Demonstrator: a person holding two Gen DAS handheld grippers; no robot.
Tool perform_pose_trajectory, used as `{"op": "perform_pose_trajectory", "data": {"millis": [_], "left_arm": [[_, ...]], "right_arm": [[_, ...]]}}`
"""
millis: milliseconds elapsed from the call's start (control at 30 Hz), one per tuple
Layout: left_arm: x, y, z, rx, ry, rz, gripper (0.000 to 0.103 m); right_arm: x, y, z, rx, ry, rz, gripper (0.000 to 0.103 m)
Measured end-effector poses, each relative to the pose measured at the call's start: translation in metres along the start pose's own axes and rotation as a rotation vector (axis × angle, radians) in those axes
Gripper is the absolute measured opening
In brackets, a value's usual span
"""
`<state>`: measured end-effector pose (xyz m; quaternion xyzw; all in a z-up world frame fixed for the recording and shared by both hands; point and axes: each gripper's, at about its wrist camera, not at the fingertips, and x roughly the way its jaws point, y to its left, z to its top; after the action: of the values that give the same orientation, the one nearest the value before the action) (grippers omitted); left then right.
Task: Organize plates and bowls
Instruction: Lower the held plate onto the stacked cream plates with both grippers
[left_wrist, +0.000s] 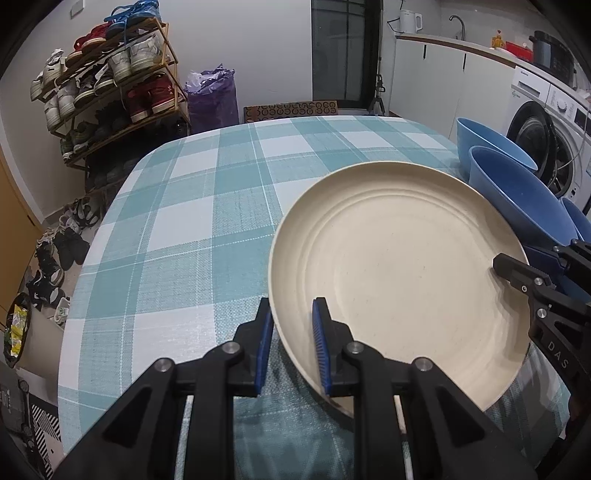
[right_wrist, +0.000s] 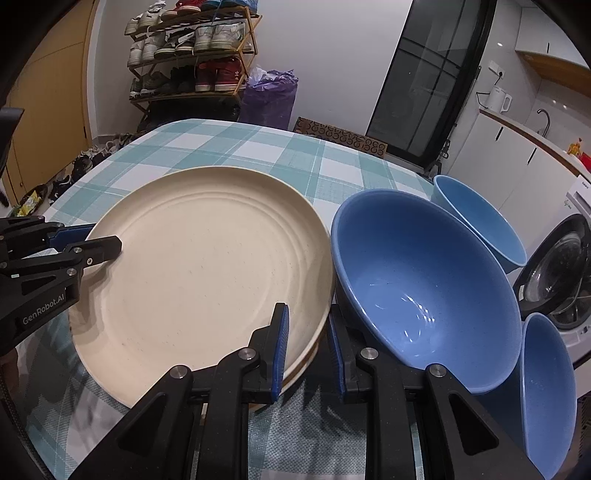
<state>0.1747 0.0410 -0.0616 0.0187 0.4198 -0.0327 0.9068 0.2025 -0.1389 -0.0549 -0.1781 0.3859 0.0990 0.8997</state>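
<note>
Plate: a round cream-coloured plate with ridged rings (right_wrist: 207, 273) is held at opposite edges by both tools and tilted, its far edge higher; a second cream rim shows just under its near edge in the right wrist view, so it seems to sit over another plate, though I cannot be sure.
Left gripper (left_wrist: 293, 343): fingers closed on the plate's near-left rim, one blue pad (left_wrist: 320, 343) on the plate's upper face, the other below and outside the rim.
Right gripper (right_wrist: 306, 354): fingers closed on the plate's right rim, one pad over the upper face, the other down in the gap beside the bowl.
Bowls: a large blue glossy bowl (right_wrist: 424, 291) leans just beside the plate's right edge, touching or nearly so; two smaller blue bowls (right_wrist: 476, 218) stand behind and to its right.
Surface: a table under a teal and white checked cloth (left_wrist: 192, 206), bare on the left half.
Step in hand: likely carrying or seating the plate with both tools.
Doing it well: keep both grips equally firm and level the plate before lowering; move the two hands together so the rim does not twist out; steer clear of the leaning bowl, which could tip if nudged.
Release: let go only once the plate rests flat.
</note>
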Motion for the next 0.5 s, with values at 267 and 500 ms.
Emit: {"op": "perform_pose_trajectory", "data": {"millis": [267, 500], "left_arm": [[0.0034, -0.0015, 0.0007, 0.011, 0.002, 0.008, 0.019], [0.0035, -0.0033, 0.0003, 0.017, 0.0, 0.014, 0.019]], "right_arm": [[0.0043, 0.0005, -0.0027, 0.002, 0.013, -0.004, 0.021], [0.0067, 0.0031, -0.0034, 0.002, 0.013, -0.02, 0.022]]}}
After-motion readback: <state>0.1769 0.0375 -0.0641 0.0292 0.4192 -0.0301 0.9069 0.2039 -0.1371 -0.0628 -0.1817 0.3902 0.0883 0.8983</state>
